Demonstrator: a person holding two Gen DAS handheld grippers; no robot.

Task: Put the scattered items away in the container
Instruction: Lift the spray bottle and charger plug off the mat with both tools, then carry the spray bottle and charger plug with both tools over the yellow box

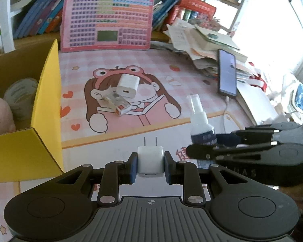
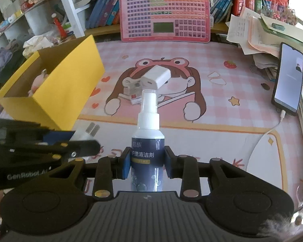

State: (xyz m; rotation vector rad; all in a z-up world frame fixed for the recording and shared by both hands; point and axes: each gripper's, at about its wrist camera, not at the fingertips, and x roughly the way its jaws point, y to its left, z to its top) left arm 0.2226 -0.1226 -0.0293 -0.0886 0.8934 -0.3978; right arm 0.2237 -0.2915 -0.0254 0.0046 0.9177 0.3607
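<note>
My left gripper (image 1: 150, 166) is shut on a white plug charger (image 1: 150, 161), prongs pointing forward, held above the mat. My right gripper (image 2: 147, 164) is shut on a spray bottle (image 2: 148, 141) with a dark blue label and clear cap; the bottle also shows in the left wrist view (image 1: 202, 125). The yellow cardboard box (image 1: 47, 109) stands at the left, and also shows in the right wrist view (image 2: 70, 86). It holds a pink plush (image 1: 0, 115) and a tape roll (image 1: 20, 96). A second white charger (image 1: 128, 85) and a small orange-and-white box (image 1: 119, 102) lie on the mat's middle.
A pink keyboard-like board (image 1: 107, 20) leans against books at the back. A phone (image 2: 288, 80) on a cable stands propped at the right by a paper pile (image 1: 202, 44). The cartoon desk mat (image 2: 212, 111) covers the desk.
</note>
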